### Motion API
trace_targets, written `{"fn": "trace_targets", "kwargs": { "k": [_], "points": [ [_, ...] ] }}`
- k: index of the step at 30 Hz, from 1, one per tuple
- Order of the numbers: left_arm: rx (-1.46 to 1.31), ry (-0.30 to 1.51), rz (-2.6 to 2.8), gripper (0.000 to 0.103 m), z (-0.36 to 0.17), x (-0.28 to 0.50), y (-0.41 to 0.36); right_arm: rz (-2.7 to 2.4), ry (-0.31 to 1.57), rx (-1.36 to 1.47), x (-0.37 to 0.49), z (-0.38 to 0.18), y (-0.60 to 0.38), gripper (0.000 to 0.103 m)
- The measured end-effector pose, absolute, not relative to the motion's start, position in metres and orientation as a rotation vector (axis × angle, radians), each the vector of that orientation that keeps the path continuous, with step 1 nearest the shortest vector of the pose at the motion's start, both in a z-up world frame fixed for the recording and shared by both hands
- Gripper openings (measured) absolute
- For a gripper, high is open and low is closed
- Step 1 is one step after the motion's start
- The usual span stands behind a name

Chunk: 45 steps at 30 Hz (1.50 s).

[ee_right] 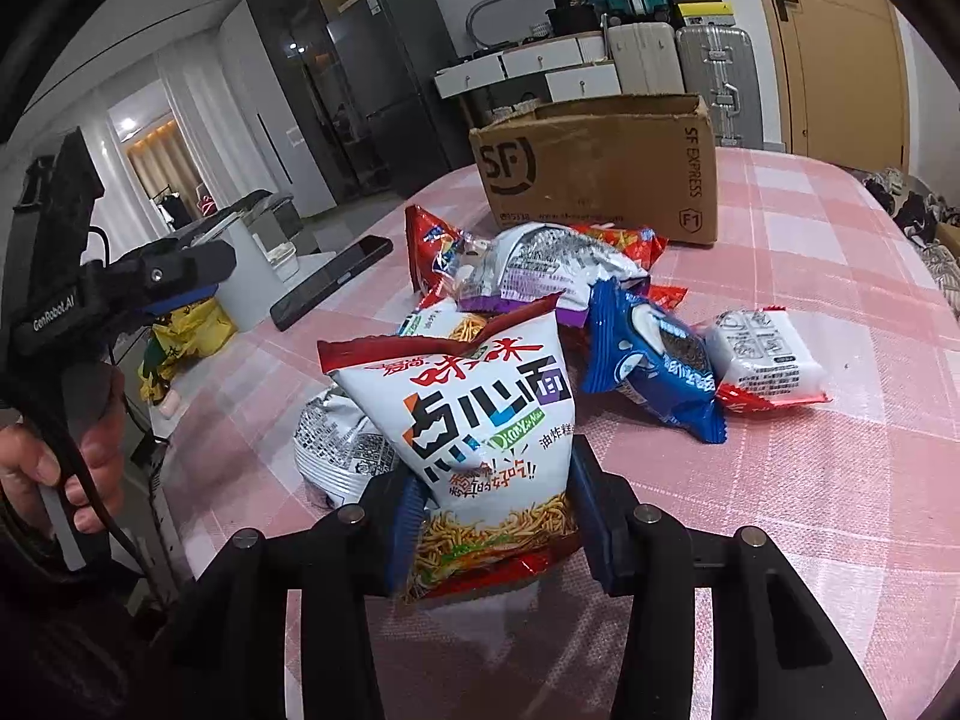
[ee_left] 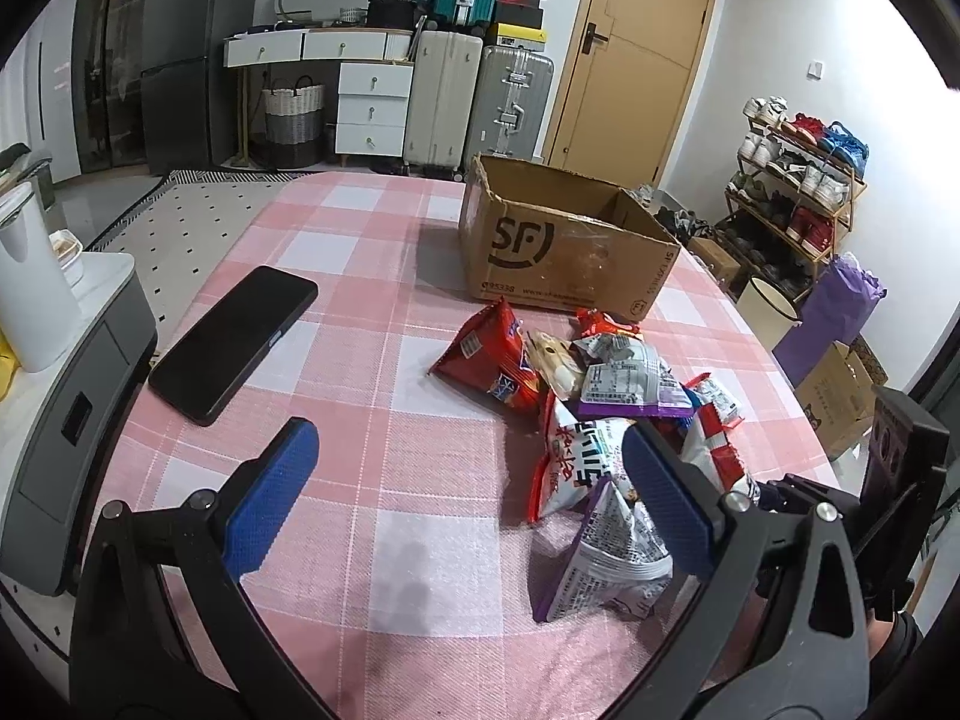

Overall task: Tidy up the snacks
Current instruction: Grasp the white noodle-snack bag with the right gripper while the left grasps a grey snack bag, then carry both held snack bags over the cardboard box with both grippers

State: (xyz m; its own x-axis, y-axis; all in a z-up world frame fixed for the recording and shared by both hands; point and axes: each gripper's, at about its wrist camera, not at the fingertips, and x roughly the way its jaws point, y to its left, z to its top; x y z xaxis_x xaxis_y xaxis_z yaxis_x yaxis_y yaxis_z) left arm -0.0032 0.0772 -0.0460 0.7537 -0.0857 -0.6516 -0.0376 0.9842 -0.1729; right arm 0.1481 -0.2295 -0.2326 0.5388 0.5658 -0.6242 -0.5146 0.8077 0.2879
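Observation:
My right gripper (ee_right: 495,513) is shut on the lower part of a white and red noodle snack bag (ee_right: 480,420), which stands upright over the pile. Around it lie a blue cookie pack (ee_right: 654,360), a small white and red pack (ee_right: 768,360), a purple and silver bag (ee_right: 540,276), a red bag (ee_right: 429,246) and a silver bag (ee_right: 336,450). In the left wrist view my left gripper (ee_left: 474,480) stands open above the pink checked cloth (ee_left: 360,468), its right finger (ee_left: 666,498) beside the snack pile (ee_left: 588,396). An open SF cardboard box (ee_left: 564,240) sits behind the pile.
A black phone (ee_left: 234,342) lies on the cloth to the left of the snacks. A hand (ee_right: 60,456) holds the left gripper's handle off the table's left side. Suitcases (ee_left: 444,102), a white drawer unit (ee_left: 372,108) and a shoe rack (ee_left: 792,180) stand beyond the table.

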Motion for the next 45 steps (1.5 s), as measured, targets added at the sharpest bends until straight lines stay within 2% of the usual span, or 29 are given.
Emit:
{"fn": "trace_targets", "kwargs": {
  "k": [15, 34, 37, 41, 45],
  "points": [
    [-0.178, 0.783, -0.146, 0.101, -0.057, -0.001, 0.064, 0.634, 0.694, 0.096, 0.135, -0.208, -0.243, 0.045],
    [-0.252, 1.019, -0.4, 0.099, -0.13, 0.023, 0.015, 0.603, 0.653, 0.136, 0.123, -0.195, -0.263, 0.045],
    [-0.254, 1.035, -0.417, 0.09, -0.137, 0.028, 0.009, 0.599, 0.661, 0.144, 0.124, -0.198, -0.266, 0.045],
    [-0.269, 1.066, -0.44, 0.068, -0.149, 0.032, 0.004, 0.597, 0.664, 0.146, 0.125, -0.199, -0.266, 0.045],
    [-0.283, 1.067, -0.466, 0.061, -0.154, 0.034, -0.002, 0.599, 0.666, 0.149, 0.125, -0.2, -0.267, 0.045]
  ]
}}
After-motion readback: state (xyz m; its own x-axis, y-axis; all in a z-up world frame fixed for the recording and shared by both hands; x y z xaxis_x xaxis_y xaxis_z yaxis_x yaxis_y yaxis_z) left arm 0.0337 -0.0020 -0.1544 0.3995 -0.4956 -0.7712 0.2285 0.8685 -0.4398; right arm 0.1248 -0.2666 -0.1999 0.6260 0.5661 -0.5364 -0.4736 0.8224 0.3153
